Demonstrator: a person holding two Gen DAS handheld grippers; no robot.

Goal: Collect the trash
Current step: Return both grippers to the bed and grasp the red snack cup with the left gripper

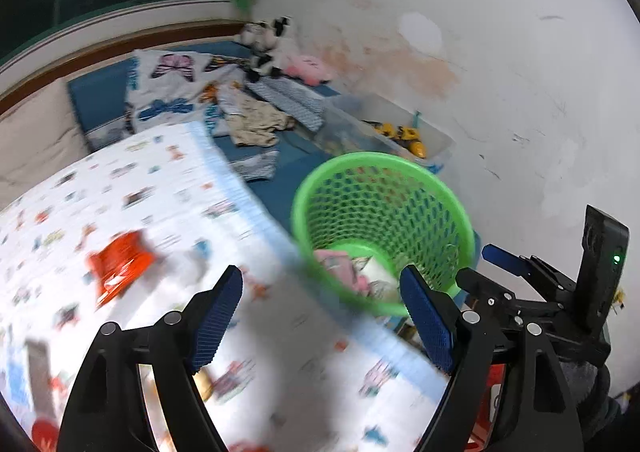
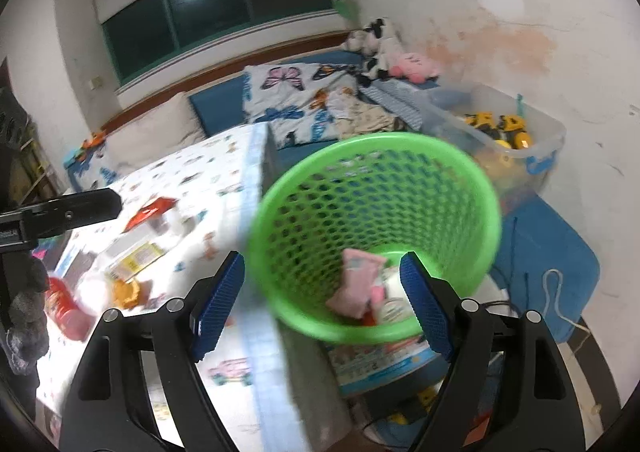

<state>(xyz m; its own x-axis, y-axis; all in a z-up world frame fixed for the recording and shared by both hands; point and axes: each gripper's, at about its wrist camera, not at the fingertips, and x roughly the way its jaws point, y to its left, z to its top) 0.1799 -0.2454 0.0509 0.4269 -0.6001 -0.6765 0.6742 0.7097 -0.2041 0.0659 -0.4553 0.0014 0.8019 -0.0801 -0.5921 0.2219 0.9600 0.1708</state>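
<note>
A green mesh basket (image 1: 384,176) (image 2: 376,148) stands beside the bed, with pink wrappers (image 2: 356,284) and other scraps inside. My left gripper (image 1: 320,316) is open and empty above the patterned bedsheet, left of the basket. My right gripper (image 2: 320,304) is open and empty, hovering over the basket's near rim; it also shows in the left wrist view (image 1: 452,264). An orange-red wrapper (image 1: 120,264) (image 2: 154,212) lies on the sheet. A yellow packet (image 2: 138,258), an orange scrap (image 2: 126,292) and a red packet (image 2: 60,302) lie nearby.
The bed with a white patterned sheet (image 2: 200,180) fills the left. Behind lie a butterfly blanket (image 2: 292,96), clothes, plush toys (image 2: 380,48) and a clear bin of yellow toy trucks (image 2: 500,132). A white wall (image 1: 500,72) is on the right. A blue box (image 2: 548,248) sits by the basket.
</note>
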